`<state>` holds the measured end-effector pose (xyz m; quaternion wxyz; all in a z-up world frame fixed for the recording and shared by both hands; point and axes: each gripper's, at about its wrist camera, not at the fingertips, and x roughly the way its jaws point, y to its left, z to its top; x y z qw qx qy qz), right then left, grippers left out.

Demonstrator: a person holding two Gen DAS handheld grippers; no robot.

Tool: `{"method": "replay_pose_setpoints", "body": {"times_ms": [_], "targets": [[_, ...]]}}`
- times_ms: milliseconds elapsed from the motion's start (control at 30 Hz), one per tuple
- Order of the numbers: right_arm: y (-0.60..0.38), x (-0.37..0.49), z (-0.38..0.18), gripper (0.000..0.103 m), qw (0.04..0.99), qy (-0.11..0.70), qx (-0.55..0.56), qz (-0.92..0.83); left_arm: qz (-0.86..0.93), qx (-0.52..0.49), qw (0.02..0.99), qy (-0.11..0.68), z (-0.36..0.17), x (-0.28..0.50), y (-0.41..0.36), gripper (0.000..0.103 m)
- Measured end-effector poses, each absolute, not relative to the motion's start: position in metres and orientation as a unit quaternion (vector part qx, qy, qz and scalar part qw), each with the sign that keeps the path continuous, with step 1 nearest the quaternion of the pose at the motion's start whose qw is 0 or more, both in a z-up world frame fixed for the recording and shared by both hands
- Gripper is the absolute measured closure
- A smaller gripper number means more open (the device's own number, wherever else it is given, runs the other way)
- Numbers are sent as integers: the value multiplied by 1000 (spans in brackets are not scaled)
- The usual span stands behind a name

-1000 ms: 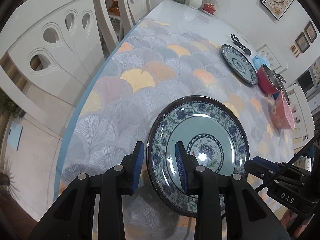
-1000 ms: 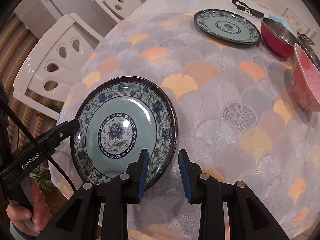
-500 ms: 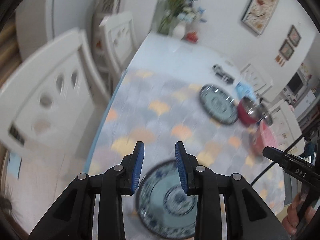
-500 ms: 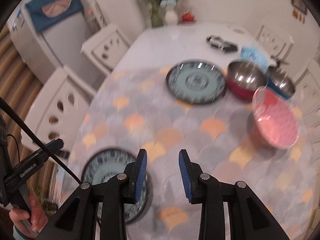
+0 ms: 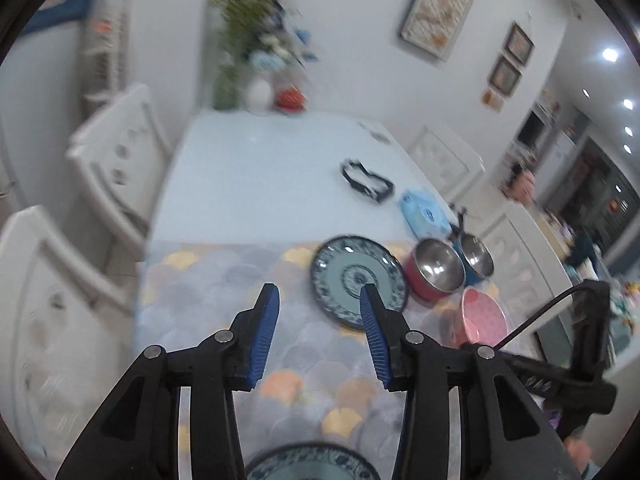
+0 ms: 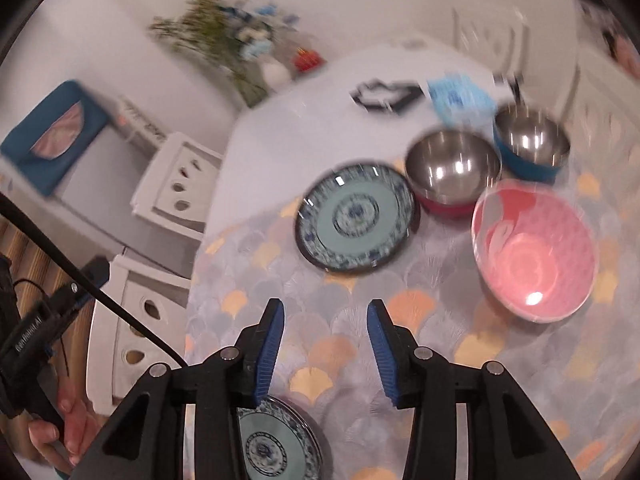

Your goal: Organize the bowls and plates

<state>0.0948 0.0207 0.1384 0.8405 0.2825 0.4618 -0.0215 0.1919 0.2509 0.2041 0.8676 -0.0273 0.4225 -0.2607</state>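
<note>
Worktop fills the middle of both views: bare white at its far end, covered nearer the cameras by a cloth of grey, yellow and orange scallops. White chairs stand along its left edge, and a vase with flowers sits at the far end against a white wall hung with framed pictures. On the cloth, at centre right of the left view, lies a far plate, patterned blue and green; just beside it stand a red bowl, a blue bowl and a pink bowl, all close together. A near plate lies flat at the bottom edge of both views, well apart from the far one. The left gripper and right gripper hover over the cloth, fingers released and spreading wider, nothing between them. A hand grips the left gripper's handle at lower left of the right view.
</note>
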Motion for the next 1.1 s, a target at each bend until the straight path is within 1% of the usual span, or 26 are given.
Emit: {"method": "replay_pose_setpoints", "body": {"times_ms": [100,200,300,367,533,700,833,900,1000,1100], "targets": [[18,115,106,61,810,493,315,-33,-280,-17,840,464,175,225,226,63],[14,131,86,61,796,506,327,-50,-298,2,813,501,142,253,203,63],[6,148,71,61,789,510,336,-68,-310,17,795,522,114,269,187,61],[-1,159,61,59,784,511,343,-85,-314,23,782,538,95,284,177,59],[-8,185,36,59,780,520,326,-124,-335,23,753,566,54,320,155,59],[-10,198,24,59,783,521,306,-149,-339,11,743,577,30,344,143,59],[-17,205,15,59,786,516,297,-164,-349,8,743,571,21,356,136,61],[-19,209,12,59,787,516,296,-165,-354,7,742,569,18,361,134,67],[-19,214,9,59,790,515,289,-165,-363,1,741,565,17,366,131,69],[-16,219,9,62,798,511,278,-159,-371,-7,737,565,13,369,128,72]]}}
